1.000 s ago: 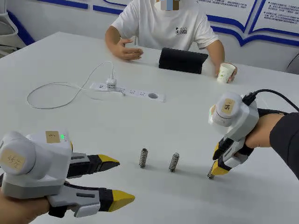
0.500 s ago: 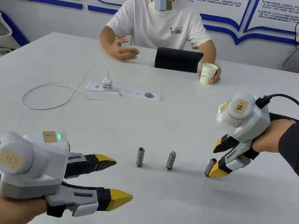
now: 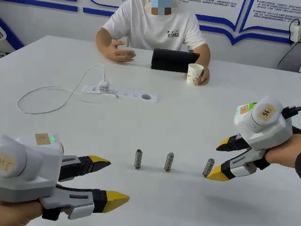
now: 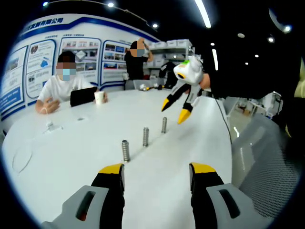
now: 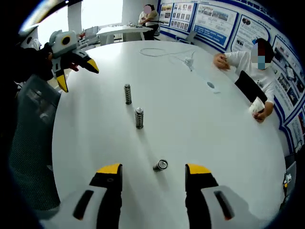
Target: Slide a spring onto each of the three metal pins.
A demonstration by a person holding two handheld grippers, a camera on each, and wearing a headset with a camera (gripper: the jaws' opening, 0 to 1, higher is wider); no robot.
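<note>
White table (image 3: 197, 117) carries three springs (image 3: 169, 161) in a row toward 6 o'clock, the rightmost tilted; a power strip (image 3: 123, 94) with looped cable (image 3: 47, 87) at 10 o'clock; black tablet (image 3: 171, 60) and paper cup (image 3: 193, 74) at 12 o'clock

The left white-and-grey gripper with yellow-tipped black jaws (image 3: 113, 182) lies level, pointing right, jaws spread wide. The matching right gripper (image 3: 217, 160) points left and slightly down, jaws likewise parted, gripped by a hand (image 3: 282, 153)

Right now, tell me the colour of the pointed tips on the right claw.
Yellow. The right claw shows it best in the head view.
</note>
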